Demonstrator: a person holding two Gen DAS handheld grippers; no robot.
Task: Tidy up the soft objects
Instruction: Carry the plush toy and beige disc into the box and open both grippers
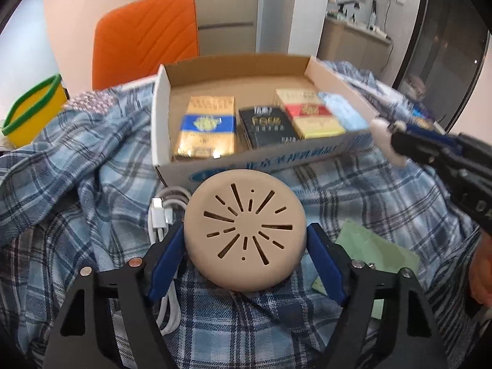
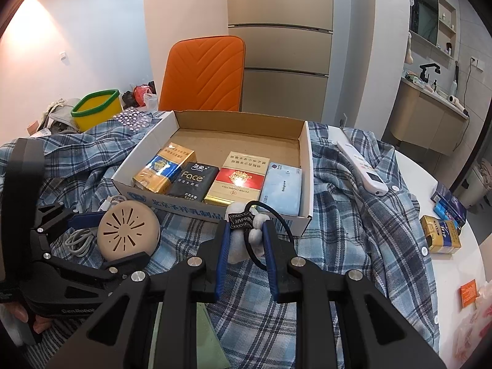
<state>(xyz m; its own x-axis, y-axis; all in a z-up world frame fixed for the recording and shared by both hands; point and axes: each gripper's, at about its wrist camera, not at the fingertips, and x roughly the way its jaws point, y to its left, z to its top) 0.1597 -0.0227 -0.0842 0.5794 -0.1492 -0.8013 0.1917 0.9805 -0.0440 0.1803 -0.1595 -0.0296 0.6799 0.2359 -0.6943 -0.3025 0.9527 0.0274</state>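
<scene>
Both tools are matte black frames with triangular cut-outs and round silver screws at the joints. The left gripper (image 1: 245, 240) and right gripper (image 2: 246, 255) each carry blue finger pads (image 1: 164, 264). White lettering marks the black housing. Bare skin of a hand (image 2: 21, 313) shows.

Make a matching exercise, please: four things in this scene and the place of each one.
Things:
1. beige round case
2. white hair tie
3. light blue tissue pack
4. white remote control

Places:
A. inside the cardboard box
B. on the plaid shirt, right of the box
C. in the left tool
D. in the right tool

Pairs: 1-C, 2-D, 3-A, 4-B
</scene>
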